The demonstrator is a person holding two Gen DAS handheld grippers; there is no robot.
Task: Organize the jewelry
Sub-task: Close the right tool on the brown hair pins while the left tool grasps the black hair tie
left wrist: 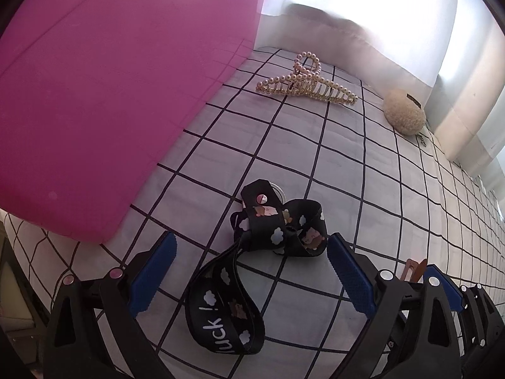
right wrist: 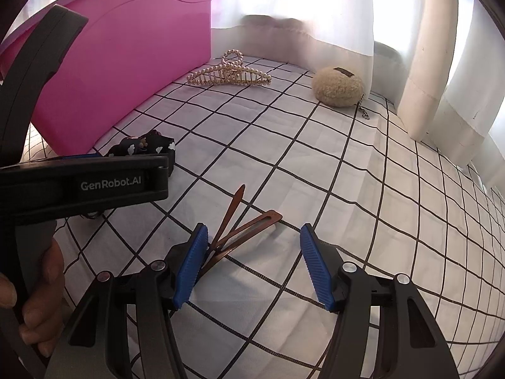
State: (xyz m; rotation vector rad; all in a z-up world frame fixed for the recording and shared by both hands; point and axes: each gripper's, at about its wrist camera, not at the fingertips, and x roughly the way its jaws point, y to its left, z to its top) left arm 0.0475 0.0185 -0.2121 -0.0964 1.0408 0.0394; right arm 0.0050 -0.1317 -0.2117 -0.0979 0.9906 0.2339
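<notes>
A black strap [left wrist: 252, 252] printed with clouds and bears lies bunched on the checked sheet [left wrist: 363, 189]. My left gripper [left wrist: 252, 239] stands open around it, and neither blue pad touches it. In the right wrist view the left gripper's body [right wrist: 79, 186] covers most of the strap [right wrist: 145, 143]. My right gripper [right wrist: 253, 228] is open just above the sheet [right wrist: 363, 221]. Two crossed brown hair clips [right wrist: 243, 221] lie by its left finger [right wrist: 192, 262], their ends under that pad. A pearl claw clip [left wrist: 306, 82] [right wrist: 230, 74] rests farther back, beside the pink bin [left wrist: 110, 94] [right wrist: 132, 72].
A fluffy beige pouch [left wrist: 404, 110] [right wrist: 337, 87] with a ball chain [right wrist: 363, 110] sits at the back right, near white curtains [right wrist: 426, 63]. A person's hand [right wrist: 41, 300] holds the left gripper's handle. The right gripper's blue pad [left wrist: 442, 284] shows at the left view's lower right.
</notes>
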